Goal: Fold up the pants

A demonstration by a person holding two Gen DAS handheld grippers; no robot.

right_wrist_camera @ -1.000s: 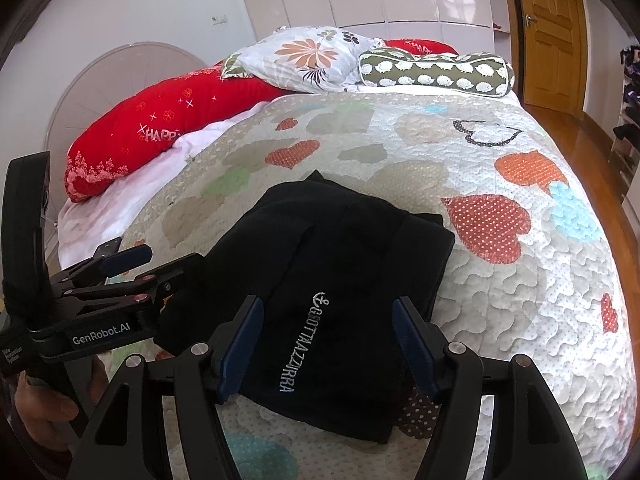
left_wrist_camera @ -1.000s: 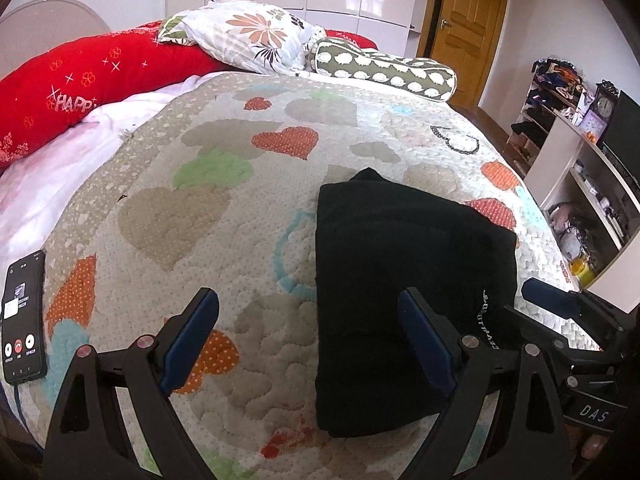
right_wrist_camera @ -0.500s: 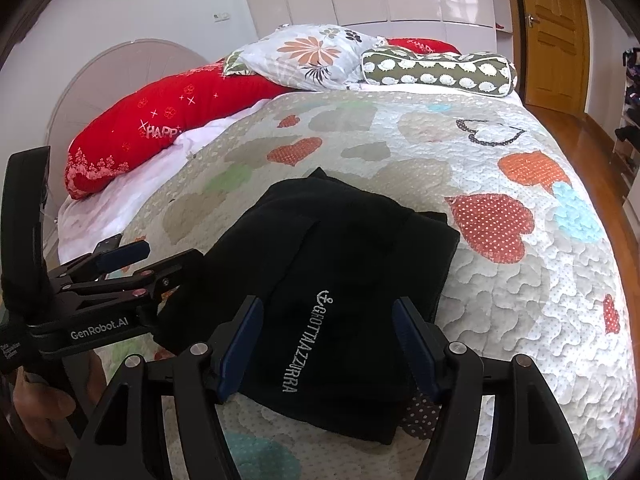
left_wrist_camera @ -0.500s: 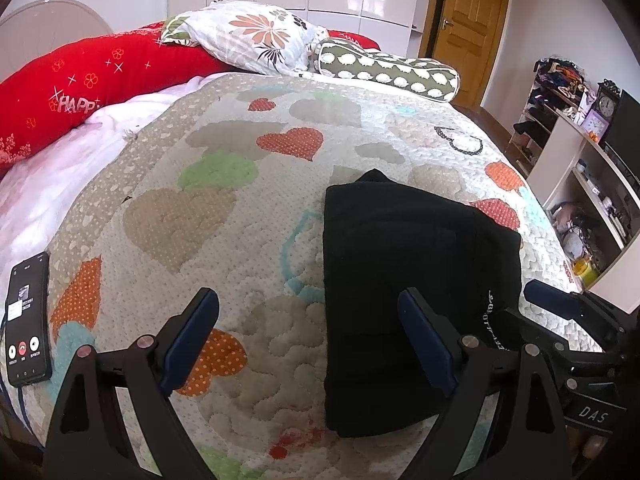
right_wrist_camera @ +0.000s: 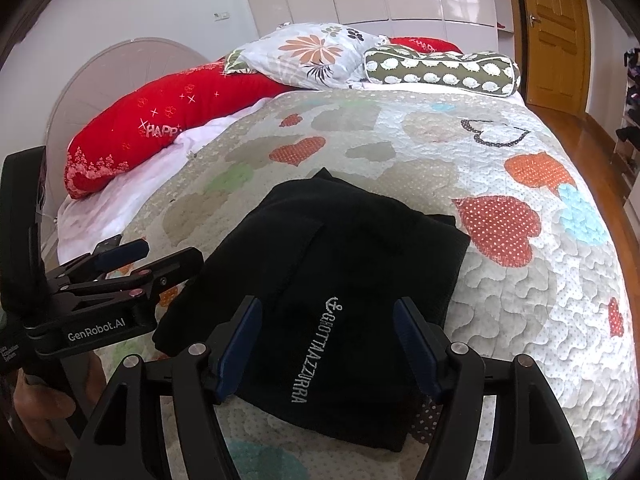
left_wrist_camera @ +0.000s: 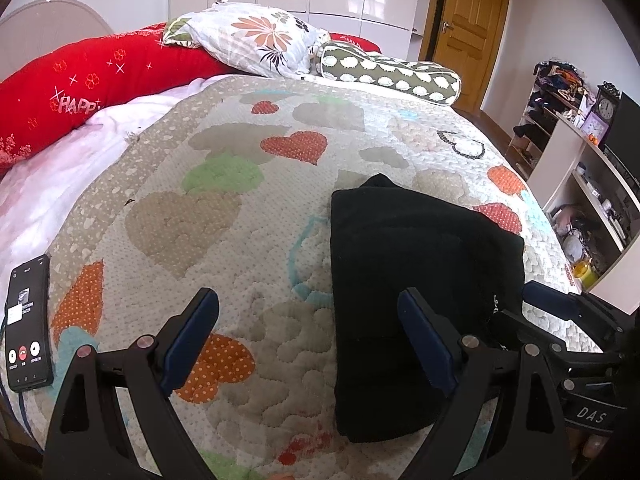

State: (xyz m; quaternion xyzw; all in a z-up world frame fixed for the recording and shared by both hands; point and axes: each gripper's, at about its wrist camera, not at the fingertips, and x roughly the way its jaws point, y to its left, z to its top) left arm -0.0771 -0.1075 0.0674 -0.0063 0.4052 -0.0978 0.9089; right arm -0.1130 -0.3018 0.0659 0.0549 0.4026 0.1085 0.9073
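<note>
Black pants [left_wrist_camera: 408, 280] [right_wrist_camera: 336, 276] lie folded into a thick rectangle on the heart-patterned quilt [left_wrist_camera: 224, 200] [right_wrist_camera: 520, 280], white lettering on top. My left gripper [left_wrist_camera: 308, 332] hovers open above the quilt, just left of the bundle's near edge; its right finger overlaps that edge in the picture. It shows again at the left of the right wrist view, left gripper [right_wrist_camera: 150, 254]. My right gripper [right_wrist_camera: 328, 332] is open above the bundle's near end, nothing between the blue pads. Its tips, right gripper [left_wrist_camera: 536, 304], reach in from the right in the left wrist view.
A phone [left_wrist_camera: 28, 324] with a lit screen lies at the quilt's left edge. Red bolster [left_wrist_camera: 92, 80], floral pillow [left_wrist_camera: 256, 36] and green patterned bolster [left_wrist_camera: 392, 72] line the bed's head. Shelves [left_wrist_camera: 580, 168] stand to the right, a wooden door [right_wrist_camera: 556, 32] behind.
Both views have edged slightly; the folded pants sit a little farther from the left gripper's fingers. Both grippers stay open and nothing was taken or let go.
</note>
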